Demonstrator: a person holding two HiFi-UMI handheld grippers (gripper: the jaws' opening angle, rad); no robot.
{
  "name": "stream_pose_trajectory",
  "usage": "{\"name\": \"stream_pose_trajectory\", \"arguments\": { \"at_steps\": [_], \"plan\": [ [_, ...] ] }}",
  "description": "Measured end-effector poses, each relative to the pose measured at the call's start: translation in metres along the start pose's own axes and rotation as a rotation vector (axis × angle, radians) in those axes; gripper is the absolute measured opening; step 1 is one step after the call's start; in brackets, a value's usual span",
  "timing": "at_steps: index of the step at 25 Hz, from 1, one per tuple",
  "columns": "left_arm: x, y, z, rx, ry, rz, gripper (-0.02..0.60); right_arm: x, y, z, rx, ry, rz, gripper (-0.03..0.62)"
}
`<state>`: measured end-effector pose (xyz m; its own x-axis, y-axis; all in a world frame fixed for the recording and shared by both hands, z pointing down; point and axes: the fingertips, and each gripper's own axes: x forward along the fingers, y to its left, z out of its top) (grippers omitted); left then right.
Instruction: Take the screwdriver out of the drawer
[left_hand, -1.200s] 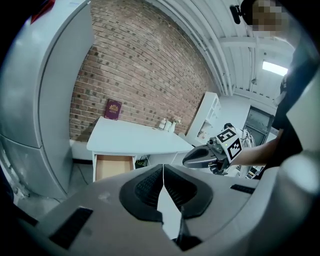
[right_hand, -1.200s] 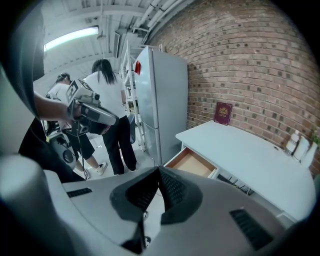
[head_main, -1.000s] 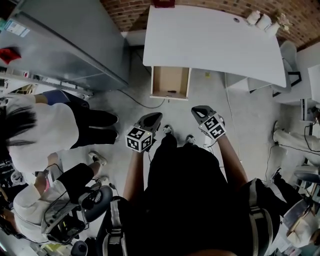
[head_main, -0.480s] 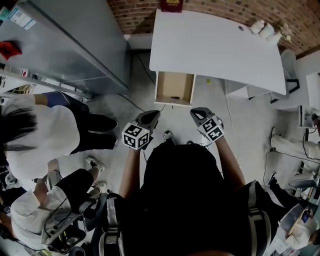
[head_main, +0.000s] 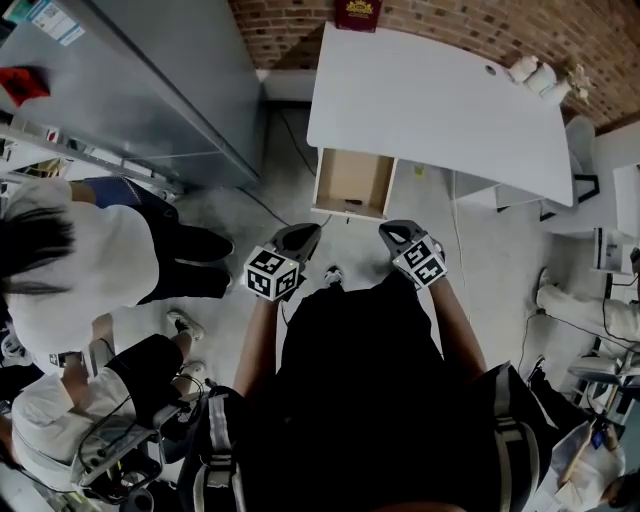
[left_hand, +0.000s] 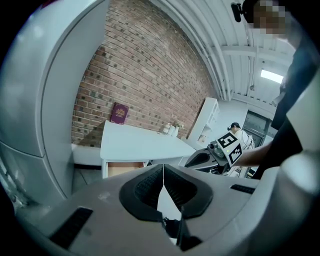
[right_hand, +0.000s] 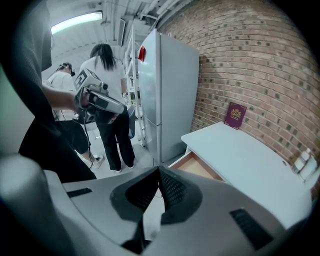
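Rectangular wooden drawer (head_main: 352, 181) hangs open under smooth white table (head_main: 440, 90).

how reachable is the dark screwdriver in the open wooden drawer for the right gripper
Probably yes: the open wooden drawer has nothing over the small dark screwdriver. The right gripper hangs short of it, jaws shut.

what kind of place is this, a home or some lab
Likely a lab or workshop, not a home: bare brick wall, white desk with an open drawer, tall grey fridge, all on a plain concrete floor.
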<state>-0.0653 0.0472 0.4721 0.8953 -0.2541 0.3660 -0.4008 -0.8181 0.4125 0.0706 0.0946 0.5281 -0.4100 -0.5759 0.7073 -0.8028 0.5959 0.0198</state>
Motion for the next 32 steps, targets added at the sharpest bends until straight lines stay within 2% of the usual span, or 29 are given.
{"name": "stream_pose_trajectory", "arguments": {
  "at_steps": [5, 12, 18, 22, 28, 32],
  "plan": [
    [-0.003, 0.008, 0.002, -0.035, -0.025, 0.057, 0.017, 0.015, -0.011, -0.004, -0.037, 0.037, 0.045, 0.057],
    [0.012, 0.003, -0.002, -0.155, -0.08, 0.153, 0.017, 0.032, -0.024, -0.033, -0.154, 0.121, 0.198, 0.057],
    [0.037, 0.007, -0.007, -0.221, -0.072, 0.209, 0.017, 0.055, -0.05, -0.049, -0.182, 0.148, 0.283, 0.057],
    [0.051, 0.012, -0.007, -0.243, -0.077, 0.242, 0.017, 0.076, -0.065, -0.065, -0.208, 0.179, 0.337, 0.057],
    [0.069, 0.023, -0.021, -0.251, -0.029, 0.259, 0.017, 0.113, -0.085, -0.087, -0.237, 0.233, 0.387, 0.057],
    [0.077, 0.033, -0.029, -0.268, -0.034, 0.258, 0.017, 0.145, -0.09, -0.099, -0.284, 0.272, 0.413, 0.057]
  ]
}}
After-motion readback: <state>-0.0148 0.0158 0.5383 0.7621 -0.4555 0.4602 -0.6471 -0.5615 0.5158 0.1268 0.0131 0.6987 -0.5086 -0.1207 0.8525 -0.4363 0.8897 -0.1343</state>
